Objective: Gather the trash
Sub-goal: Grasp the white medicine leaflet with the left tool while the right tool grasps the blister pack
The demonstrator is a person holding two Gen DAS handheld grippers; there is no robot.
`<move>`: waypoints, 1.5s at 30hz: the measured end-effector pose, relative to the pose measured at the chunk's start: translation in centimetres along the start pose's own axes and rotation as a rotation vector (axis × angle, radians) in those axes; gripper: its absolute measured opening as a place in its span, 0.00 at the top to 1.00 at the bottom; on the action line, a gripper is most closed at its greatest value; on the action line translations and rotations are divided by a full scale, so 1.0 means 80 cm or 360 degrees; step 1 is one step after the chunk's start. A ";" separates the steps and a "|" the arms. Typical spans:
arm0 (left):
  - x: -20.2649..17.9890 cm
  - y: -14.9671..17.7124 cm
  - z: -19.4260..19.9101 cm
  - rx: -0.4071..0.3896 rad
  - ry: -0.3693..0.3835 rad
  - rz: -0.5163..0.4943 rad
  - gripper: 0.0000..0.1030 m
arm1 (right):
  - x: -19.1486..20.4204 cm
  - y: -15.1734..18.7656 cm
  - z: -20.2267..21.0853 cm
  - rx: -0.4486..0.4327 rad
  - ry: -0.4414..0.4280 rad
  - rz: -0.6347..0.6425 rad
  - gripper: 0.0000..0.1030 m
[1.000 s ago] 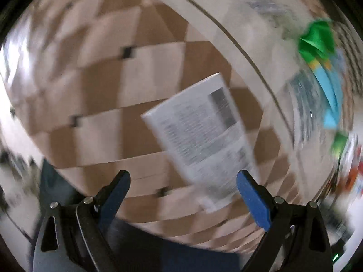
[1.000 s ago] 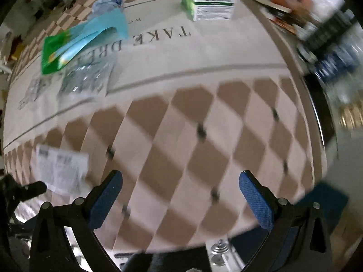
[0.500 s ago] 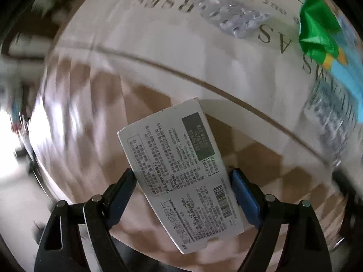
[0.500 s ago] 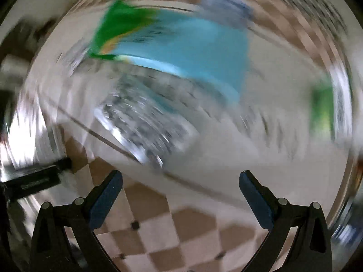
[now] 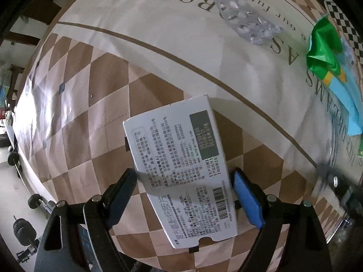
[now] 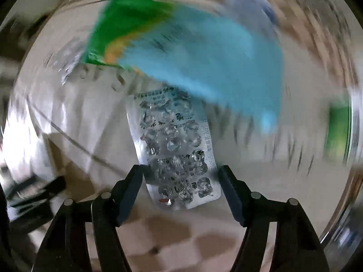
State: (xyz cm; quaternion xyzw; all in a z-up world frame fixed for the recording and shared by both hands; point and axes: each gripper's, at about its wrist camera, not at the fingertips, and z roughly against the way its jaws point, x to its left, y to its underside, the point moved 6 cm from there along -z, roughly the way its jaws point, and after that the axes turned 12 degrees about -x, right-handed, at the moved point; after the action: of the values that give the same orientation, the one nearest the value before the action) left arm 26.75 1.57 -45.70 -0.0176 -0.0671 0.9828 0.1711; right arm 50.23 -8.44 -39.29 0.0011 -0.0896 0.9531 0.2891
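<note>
The left gripper points down with its fingers set either side of a white medicine box that lies flat on the counter. The right pad sits at the box's long edge and the left one at or just over the other edge, but whether they press on it yet I cannot tell. The box lies at a slant across the brown-and-cream checked part of the cloth, its printed face up.

The right gripper also points down, and its jaws are closing with a used pill strip between them. A thin gap shows at each pad, so nothing is gripped yet. The strip lies flat on the pale part of the cloth, one end tucked near a blue and green wrapper, blurred in this view. A second pill strip lies farther off on the lettered cloth in the left view.

The step in hand looks like a double pick-up: box on the left, strip on the right. Next, each pair of fingers likely needs to close firmly on its piece. The strip is thin and flat, so the tips probably must reach right down to the cloth to catch its edges, or it may slip free when lifted.
</note>
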 end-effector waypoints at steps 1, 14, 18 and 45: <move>-0.002 -0.002 0.000 -0.0016 -0.0014 -0.0049 0.19 | -0.003 0.010 0.002 0.0048 -0.0074 -0.0120 0.31; -0.005 0.006 -0.006 -0.0012 0.0040 -0.0058 0.22 | 0.036 0.022 -0.024 -0.0082 0.0180 0.0010 0.20; -0.012 0.009 -0.005 -0.0091 0.0011 -0.0115 0.26 | 0.042 0.038 -0.019 -0.0114 0.0179 -0.0029 0.35; 0.028 0.050 0.053 -0.0230 -0.0098 -0.0207 0.26 | 0.062 0.037 -0.043 -0.0082 -0.0062 -0.0072 0.18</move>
State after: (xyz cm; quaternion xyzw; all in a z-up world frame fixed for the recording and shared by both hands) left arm 23.08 -1.98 -42.06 0.0048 -0.1440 0.9623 0.2306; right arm 44.64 -7.52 -42.90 0.0141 -0.1196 0.9435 0.3086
